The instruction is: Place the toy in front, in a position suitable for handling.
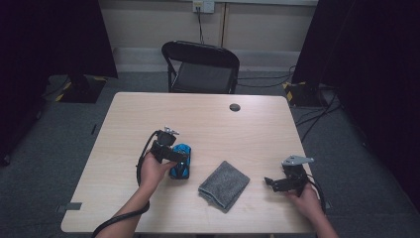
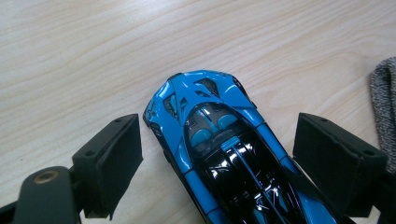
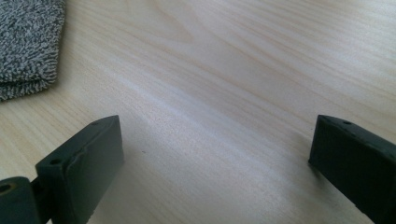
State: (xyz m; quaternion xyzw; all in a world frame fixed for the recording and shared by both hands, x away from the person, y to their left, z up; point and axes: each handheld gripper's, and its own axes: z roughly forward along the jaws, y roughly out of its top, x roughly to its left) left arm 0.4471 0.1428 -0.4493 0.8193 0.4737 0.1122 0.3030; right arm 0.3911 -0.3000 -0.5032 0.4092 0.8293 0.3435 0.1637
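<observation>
A blue and black toy car [image 1: 181, 171] lies on the light wooden table [image 1: 223, 124], left of the middle. My left gripper [image 1: 177, 157] hovers right over it. In the left gripper view the toy car [image 2: 219, 154] lies lengthwise between the two black pads [image 2: 116, 158], which stand wide apart; a gap of bare wood shows on the left side, so my left gripper [image 2: 217, 140] is open. Near the table's front right, my right gripper [image 1: 275, 182] rests low and points left. My right gripper [image 3: 215, 163] is open, with bare wood between its pads.
A folded grey cloth [image 1: 224, 185] lies between the two grippers, its edge also in view as the cloth [image 3: 28, 42] and the cloth [image 2: 385, 107]. A small black disc [image 1: 235, 107] sits at the far side. A black chair [image 1: 200, 67] stands behind the table.
</observation>
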